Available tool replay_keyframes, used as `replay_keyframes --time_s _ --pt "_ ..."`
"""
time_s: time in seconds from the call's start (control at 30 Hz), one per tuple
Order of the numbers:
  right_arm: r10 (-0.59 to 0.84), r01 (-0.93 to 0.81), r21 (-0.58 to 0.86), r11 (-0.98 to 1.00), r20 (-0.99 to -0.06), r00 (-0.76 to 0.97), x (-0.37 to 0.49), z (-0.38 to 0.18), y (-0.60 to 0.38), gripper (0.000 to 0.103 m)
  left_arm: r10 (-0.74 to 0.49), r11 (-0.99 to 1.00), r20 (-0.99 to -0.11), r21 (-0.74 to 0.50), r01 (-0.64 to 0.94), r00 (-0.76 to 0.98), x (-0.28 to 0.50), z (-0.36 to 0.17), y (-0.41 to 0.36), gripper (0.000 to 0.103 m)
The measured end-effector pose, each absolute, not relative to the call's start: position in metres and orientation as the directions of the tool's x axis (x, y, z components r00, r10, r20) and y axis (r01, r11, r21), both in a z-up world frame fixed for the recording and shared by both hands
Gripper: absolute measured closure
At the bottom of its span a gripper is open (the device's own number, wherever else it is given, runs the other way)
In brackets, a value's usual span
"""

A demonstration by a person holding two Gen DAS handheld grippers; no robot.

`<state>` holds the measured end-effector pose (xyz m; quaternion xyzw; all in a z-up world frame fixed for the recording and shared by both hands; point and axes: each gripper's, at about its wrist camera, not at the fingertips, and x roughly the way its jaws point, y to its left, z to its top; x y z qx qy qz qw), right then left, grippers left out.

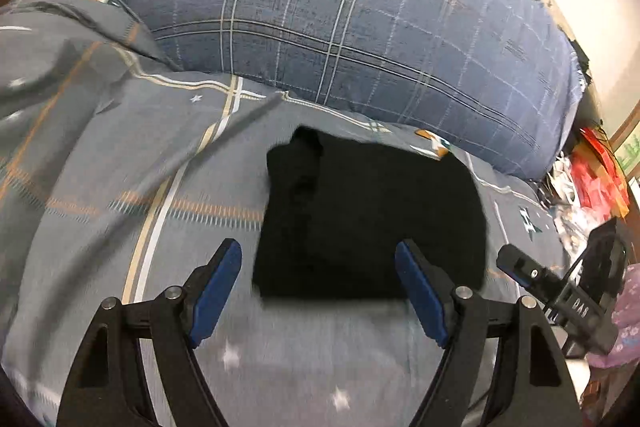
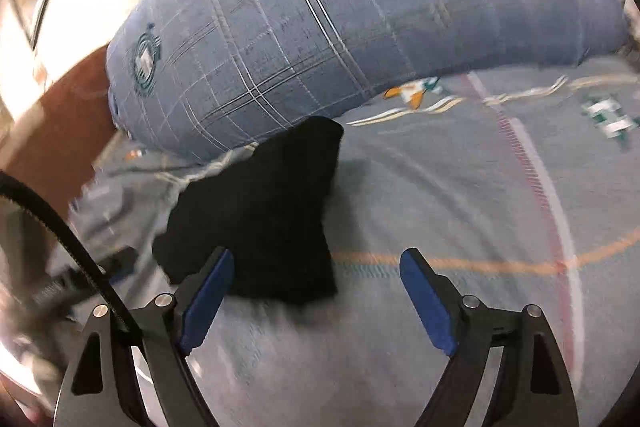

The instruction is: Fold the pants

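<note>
The black pants [image 1: 372, 219] lie folded into a compact rectangle on the grey bedsheet [image 1: 120, 167], just below a large pillow. My left gripper [image 1: 320, 291] is open and empty, its blue pads either side of the bundle's near edge, above the sheet. The right gripper's body [image 1: 560, 287] shows at the right edge of the left wrist view. In the right wrist view the pants [image 2: 260, 211] lie left of centre. My right gripper [image 2: 316, 295] is open and empty, its left pad [image 2: 208, 295] over the bundle's near edge.
A big blue plaid pillow [image 1: 340, 19] [image 2: 320, 27] lies behind the pants. Red and mixed clutter [image 1: 588, 179] sits off the bed's right side. A brown wooden board [image 2: 60, 131] and a black cable [image 2: 60, 227] are at the left of the right wrist view.
</note>
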<state>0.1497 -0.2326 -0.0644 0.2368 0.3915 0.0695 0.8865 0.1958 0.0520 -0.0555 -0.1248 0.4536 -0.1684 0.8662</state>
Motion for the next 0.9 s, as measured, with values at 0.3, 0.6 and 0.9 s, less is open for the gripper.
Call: replay_keyframes --time_s 0.3,0.6,0.9 --pt "0.498 0.063 0.642 0.764 -0.648 0.576 0.244 -0.102 -0.224 0.019 -0.548 0.829 -0.744 -0.545 0.128 0.383 0.267 -0.107 0.038 0.015" --pt "0.577 -0.060 0.675 0.735 -0.577 0.578 0.233 -0.060 -0.196 0.054 -0.579 0.810 -0.701 -0.554 0.193 0.416 0.233 -0.055 0.016 0.019" --pt "0.548 -0.067 0.663 0.745 -0.553 0.628 0.187 -0.045 -0.209 0.054 -0.574 0.814 -0.712 -0.551 0.185 0.404 0.209 -0.055 0.006 0.019"
